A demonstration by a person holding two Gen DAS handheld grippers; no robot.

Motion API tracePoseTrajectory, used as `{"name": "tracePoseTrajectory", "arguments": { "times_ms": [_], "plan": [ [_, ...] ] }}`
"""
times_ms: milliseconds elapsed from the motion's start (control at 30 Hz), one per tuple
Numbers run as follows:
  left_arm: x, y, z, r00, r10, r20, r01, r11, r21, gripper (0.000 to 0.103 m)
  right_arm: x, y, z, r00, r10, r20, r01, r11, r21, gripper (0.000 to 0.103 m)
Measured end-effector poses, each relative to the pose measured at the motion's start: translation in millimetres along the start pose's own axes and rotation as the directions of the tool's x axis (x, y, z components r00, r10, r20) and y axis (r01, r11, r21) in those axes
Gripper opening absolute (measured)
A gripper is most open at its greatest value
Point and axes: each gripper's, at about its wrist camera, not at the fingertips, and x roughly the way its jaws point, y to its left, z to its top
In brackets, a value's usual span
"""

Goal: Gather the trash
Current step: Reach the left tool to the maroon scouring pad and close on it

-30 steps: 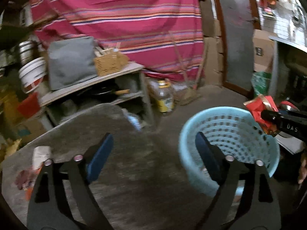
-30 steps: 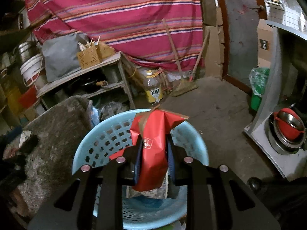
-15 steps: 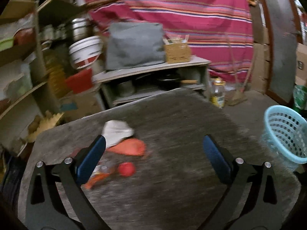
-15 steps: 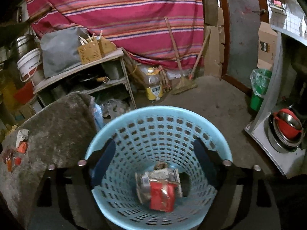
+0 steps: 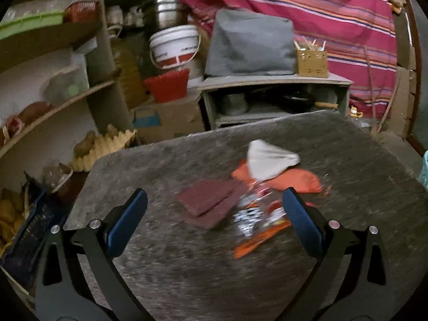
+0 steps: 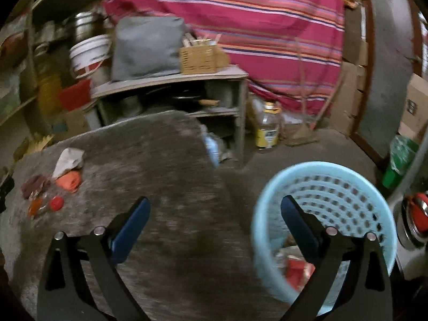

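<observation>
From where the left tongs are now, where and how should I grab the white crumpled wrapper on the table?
Probably take the white crumpled wrapper at its raised, pointed near-left corner, coming down from above. It is puffed up on top of the orange wrapper, so its upper folds stand clear of the table. The left tongs are open and empty; close across the bulge, not along it.

The room was dim and warm-toned. Motion blur smeared the table [image 5: 165,267] and the litter on it, while fisheye bending curved the shelves beyond the table toward black corners.
</observation>
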Motion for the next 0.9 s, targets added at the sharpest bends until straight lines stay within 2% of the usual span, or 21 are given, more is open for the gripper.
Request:
{"name": "tracePoseTrajectory", "arguments": {
  "times_ms": [133,300,400,733,900],
  "plan": [
    [14.8,21.9,-8.6,0.999,0.011,-0.041,-0.012,1.000,-0.018,0.098,9.3,21.7,-0.5,1.000,0.023,-0.018,-0.023,1.000,-0.013,0.096],
    [34.1,38.0,-13.9,0.996,0.006,-0.089,-0.010,0.999,-0.038,0.098,25.8,40.1,0.2,0.997,0.064,-0.046,-0.063,0.998,0.026,0.096],
    [44.2,40.9,-13.4,0.994,0.005,-0.108,-0.009,0.999,-0.044,0.098,34.0,55.6,0.5,0.997,0.058,-0.053,-0.058,0.998,-0.006,0.096],
    [80.0,28.6,4.6,0.985,-0.028,-0.173,0.009,0.994,-0.107,0.098,50.2,72.7,3.6,0.996,0.059,-0.066,-0.061,0.998,-0.032,0.096],
    [98.8,24.9,3.4,0.976,0.011,-0.219,-0.041,0.991,-0.131,0.098,56.4,75.5,6.4,0.996,0.061,-0.070,-0.063,0.998,-0.031,0.096]
  ]
}}
